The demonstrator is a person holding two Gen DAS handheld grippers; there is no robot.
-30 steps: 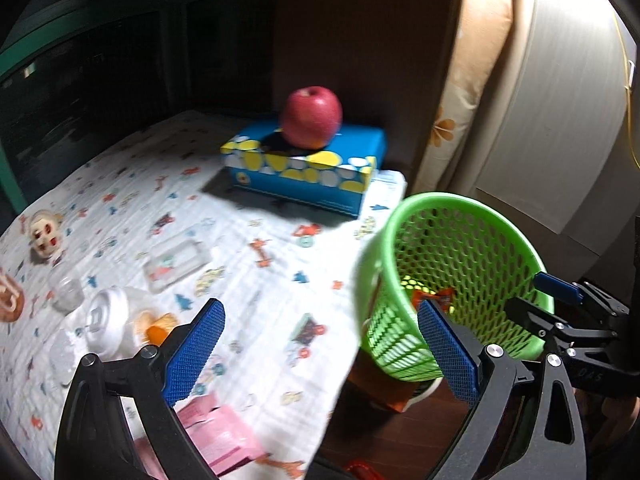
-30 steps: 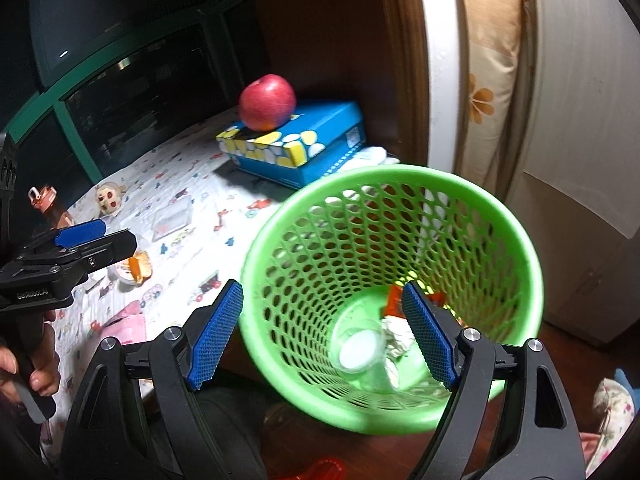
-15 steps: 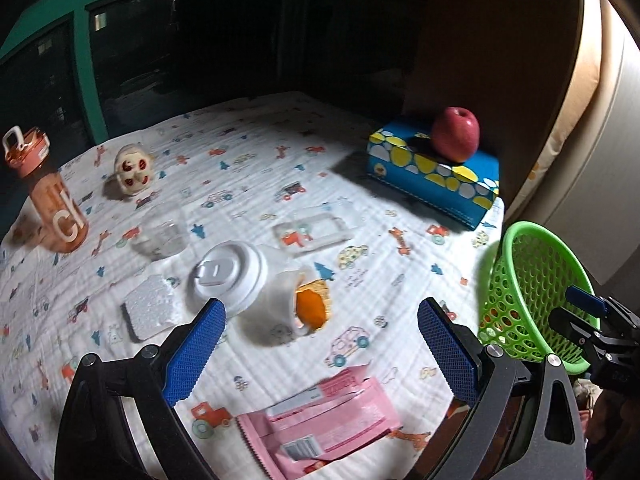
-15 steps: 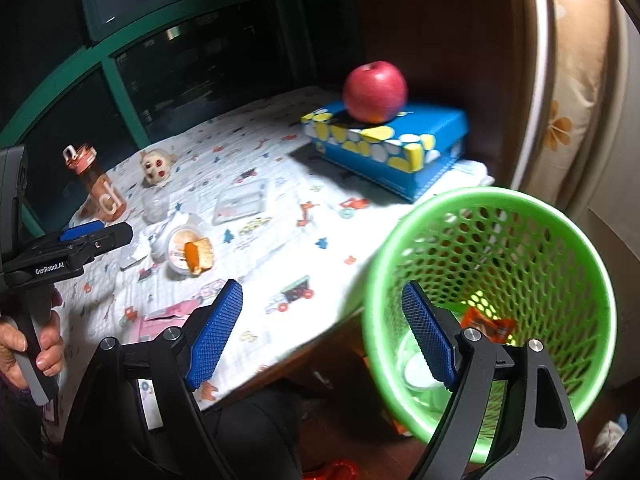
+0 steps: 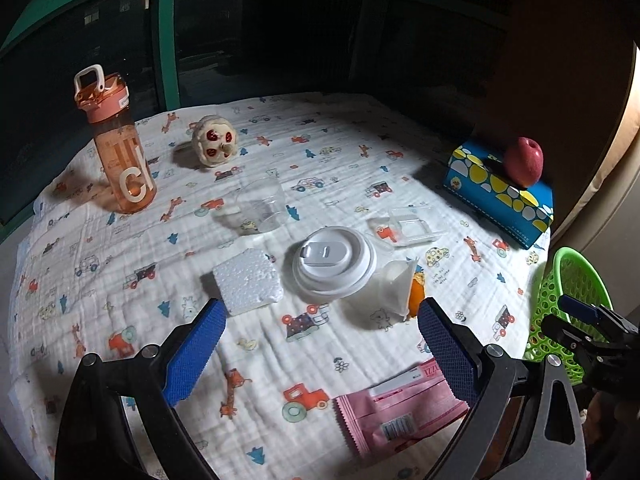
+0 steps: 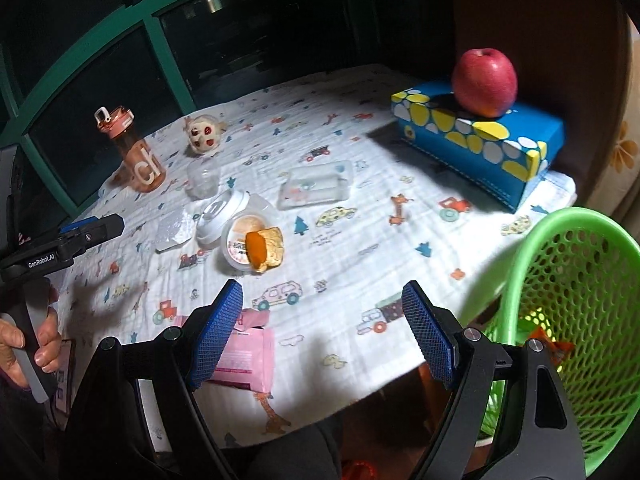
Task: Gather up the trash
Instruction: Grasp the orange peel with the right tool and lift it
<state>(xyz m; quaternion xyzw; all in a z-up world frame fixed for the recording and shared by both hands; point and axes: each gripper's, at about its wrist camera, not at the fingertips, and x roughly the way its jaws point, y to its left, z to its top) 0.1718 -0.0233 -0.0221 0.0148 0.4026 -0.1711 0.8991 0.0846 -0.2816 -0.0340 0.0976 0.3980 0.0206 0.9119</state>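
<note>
The left gripper hangs over the table with its blue-padded fingers spread wide and nothing between them; beyond the tips lie a white foam block, a white cup lid and a tipped cup holding an orange scrap, all close together on the printed cloth. A pink wrapper lies at the near edge, just under the right-hand finger of this gripper. The right gripper is likewise spread wide and empty, poised above the near edge of the cloth; its left finger overlaps the pink wrapper in view, though contact cannot be told. A hand grips the left tool's handle at the left edge of the right wrist view. Farther out stand a clear plastic cup, a clear shallow tray, a small plush toy and an orange water bottle. A red apple sits on a blue tissue box at the far right. The green mesh basket stands off the table's right edge, with an orange wrapper inside it.
</note>
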